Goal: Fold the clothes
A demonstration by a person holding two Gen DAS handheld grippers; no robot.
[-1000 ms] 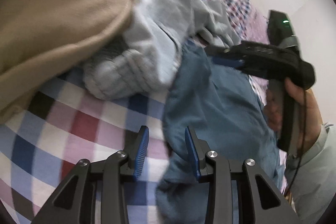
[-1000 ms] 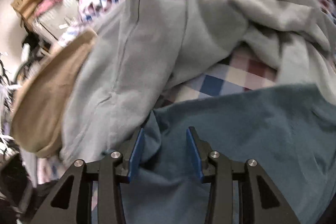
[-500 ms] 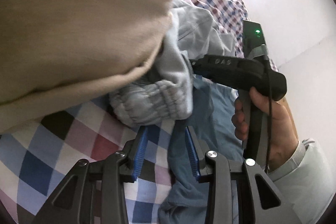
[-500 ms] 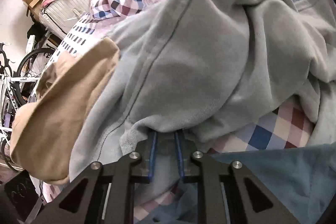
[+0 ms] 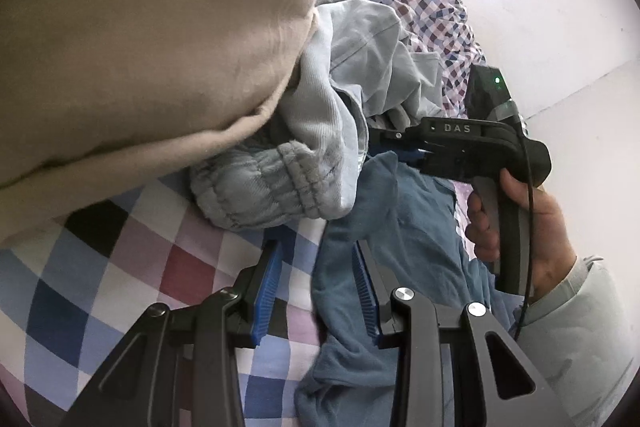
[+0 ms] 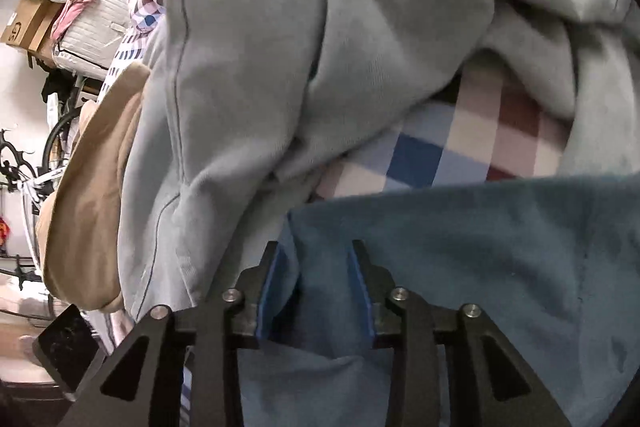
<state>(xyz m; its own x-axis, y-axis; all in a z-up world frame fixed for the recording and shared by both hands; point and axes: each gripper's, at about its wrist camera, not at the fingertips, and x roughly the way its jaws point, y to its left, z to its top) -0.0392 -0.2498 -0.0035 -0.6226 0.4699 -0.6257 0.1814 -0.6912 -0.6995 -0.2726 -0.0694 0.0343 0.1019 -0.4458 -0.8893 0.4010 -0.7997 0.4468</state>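
The left claw (image 5: 316, 291) stood part open over the checked bed sheet (image 5: 132, 279), the edge of the blue garment (image 5: 404, 227) lying between its pads, neither pad pressing it. The right claw (image 6: 316, 287) was opening, a fold of the same blue garment (image 6: 500, 247) between its pads. Just beyond lay the crumpled grey sweatshirt (image 6: 320, 47), its ribbed cuff (image 5: 256, 187) resting on the sheet. A tan garment (image 5: 140, 39) lay beside it. Farther off, a hand (image 5: 532, 231) gripped the right tool's handle.
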